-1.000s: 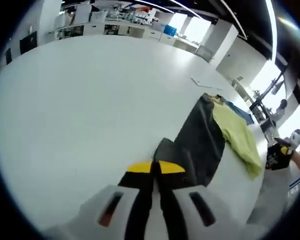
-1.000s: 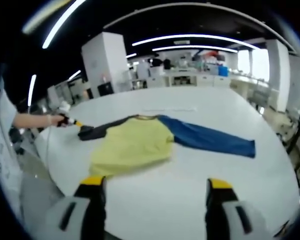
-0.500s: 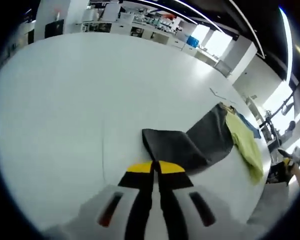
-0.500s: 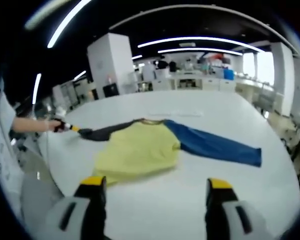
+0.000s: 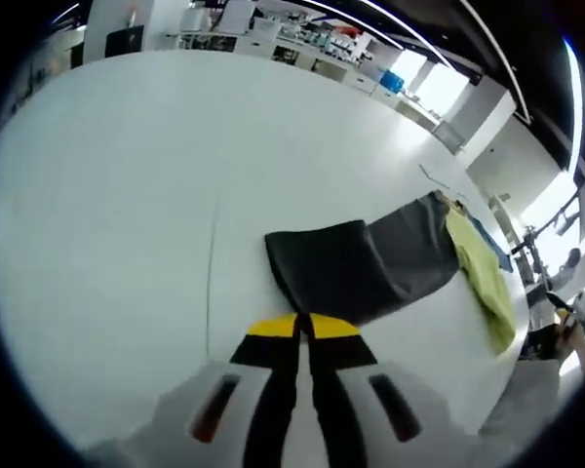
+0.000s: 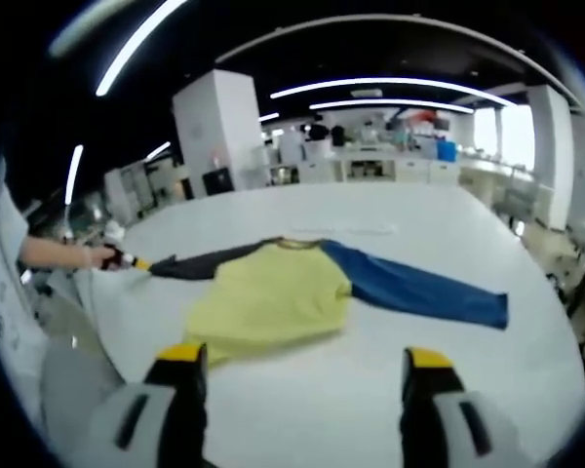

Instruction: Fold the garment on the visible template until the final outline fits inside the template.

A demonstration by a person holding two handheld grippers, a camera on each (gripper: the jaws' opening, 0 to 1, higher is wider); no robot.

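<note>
Step in hand: dark grey cloth sleeve of yellow long-sleeved shirt on white table pinched by closed left gripper, right gripper hovering wide apart; next, probably folding sleeve inward over yellow body.

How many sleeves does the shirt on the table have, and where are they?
2. The dark sleeve stretches left from the yellow body, its cuff at the left claw. The blue sleeve lies flat, stretched right.
</note>
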